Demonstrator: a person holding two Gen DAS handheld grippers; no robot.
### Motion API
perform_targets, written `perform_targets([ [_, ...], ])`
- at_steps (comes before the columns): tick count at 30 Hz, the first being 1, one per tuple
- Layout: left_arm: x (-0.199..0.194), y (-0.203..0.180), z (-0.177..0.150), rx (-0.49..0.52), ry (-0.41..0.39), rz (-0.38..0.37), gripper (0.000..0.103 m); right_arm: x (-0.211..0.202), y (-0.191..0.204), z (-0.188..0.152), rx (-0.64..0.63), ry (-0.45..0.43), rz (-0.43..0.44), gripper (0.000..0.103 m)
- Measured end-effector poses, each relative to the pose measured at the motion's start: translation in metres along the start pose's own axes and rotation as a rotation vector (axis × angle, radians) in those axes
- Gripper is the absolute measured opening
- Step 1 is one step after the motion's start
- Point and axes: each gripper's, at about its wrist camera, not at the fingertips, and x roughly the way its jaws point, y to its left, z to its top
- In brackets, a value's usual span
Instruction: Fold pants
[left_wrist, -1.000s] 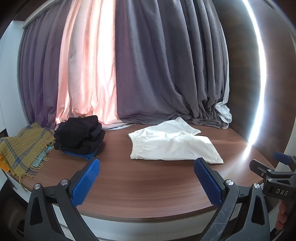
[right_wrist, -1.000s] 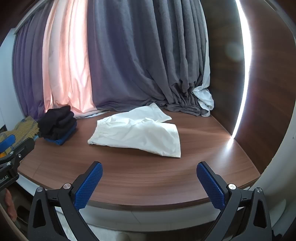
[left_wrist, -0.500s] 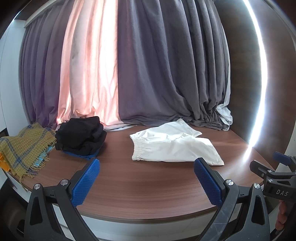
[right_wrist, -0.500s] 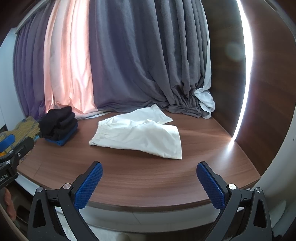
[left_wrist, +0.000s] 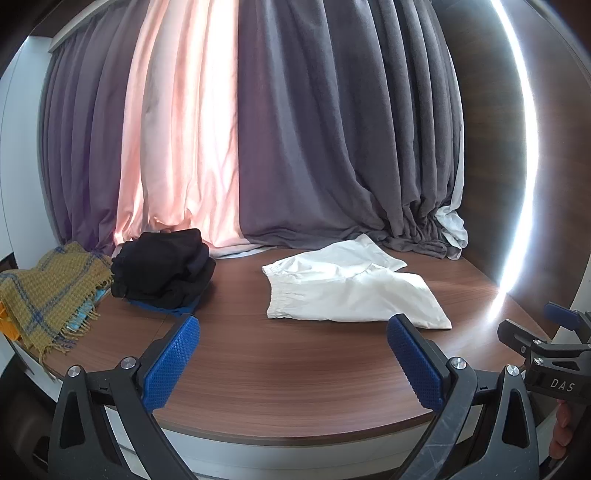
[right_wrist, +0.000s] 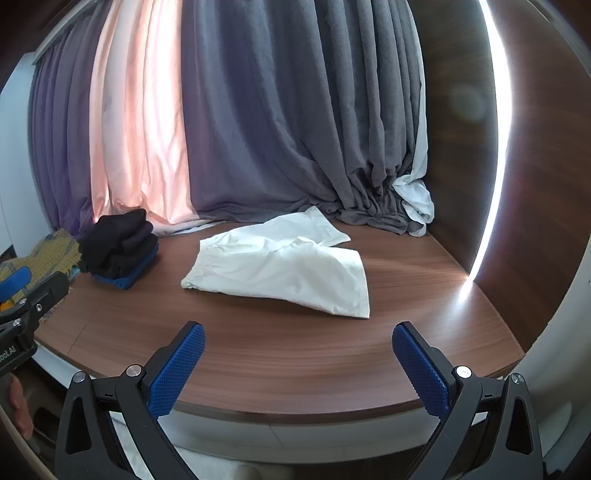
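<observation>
White shorts (left_wrist: 347, 288) lie spread on the brown wooden table (left_wrist: 295, 373), waistband to the left and legs to the right; they also show in the right wrist view (right_wrist: 280, 266). My left gripper (left_wrist: 293, 362) is open and empty, above the table's front edge, short of the shorts. My right gripper (right_wrist: 297, 363) is open and empty, also at the front edge, apart from the shorts. The right gripper shows at the right edge of the left wrist view (left_wrist: 546, 343), and the left gripper at the left edge of the right wrist view (right_wrist: 22, 295).
A stack of folded dark clothes (left_wrist: 162, 266) sits at the table's left (right_wrist: 118, 247). A yellow plaid blanket (left_wrist: 48, 291) hangs over the far left edge. Grey and pink curtains (left_wrist: 295, 147) close off the back. A wooden wall with a light strip (right_wrist: 491, 166) stands on the right.
Both grippers have drifted very slightly; the view has shifted a little. The shorts and the other clothes have not moved.
</observation>
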Motion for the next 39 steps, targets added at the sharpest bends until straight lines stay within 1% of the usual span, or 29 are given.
perform_targets([
  [8, 0.017, 0.008, 0.001, 0.008, 0.032, -0.012, 0.103, 0.012, 0.01, 0.0, 0.002, 0.016, -0.007, 0.103],
  [11, 0.031, 0.012, 0.001, 0.014, 0.042, -0.003, 0.103, 0.021, 0.012, 0.001, 0.005, 0.03, -0.014, 0.103],
  [15, 0.054, 0.02, 0.001, 0.051, 0.052, 0.002, 0.103, 0.037, 0.016, 0.001, 0.016, 0.052, -0.038, 0.103],
  [18, 0.075, 0.028, 0.002, 0.066, 0.067, -0.02, 0.103, 0.052, 0.02, 0.003, 0.026, 0.07, -0.058, 0.103],
  [21, 0.094, 0.037, 0.004, 0.078, 0.07, -0.033, 0.103, 0.069, 0.027, 0.007, 0.029, 0.087, -0.083, 0.103],
  [24, 0.116, 0.043, 0.005, 0.11, 0.072, -0.049, 0.103, 0.086, 0.035, 0.01, 0.035, 0.102, -0.112, 0.103],
  [27, 0.139, 0.05, 0.004, 0.134, 0.086, -0.086, 0.103, 0.102, 0.043, 0.013, 0.036, 0.119, -0.15, 0.103],
  [30, 0.164, 0.054, -0.001, 0.152, 0.118, -0.131, 0.103, 0.12, 0.051, 0.013, 0.034, 0.139, -0.199, 0.103],
  [33, 0.184, 0.054, -0.007, 0.173, 0.14, -0.156, 0.103, 0.136, 0.056, 0.011, 0.031, 0.156, -0.241, 0.103],
  [36, 0.2, 0.05, -0.012, 0.209, 0.146, -0.158, 0.103, 0.151, 0.058, 0.008, 0.028, 0.179, -0.275, 0.103],
  [39, 0.217, 0.044, -0.02, 0.244, 0.158, -0.171, 0.103, 0.165, 0.058, 0.005, -0.001, 0.197, -0.296, 0.103],
])
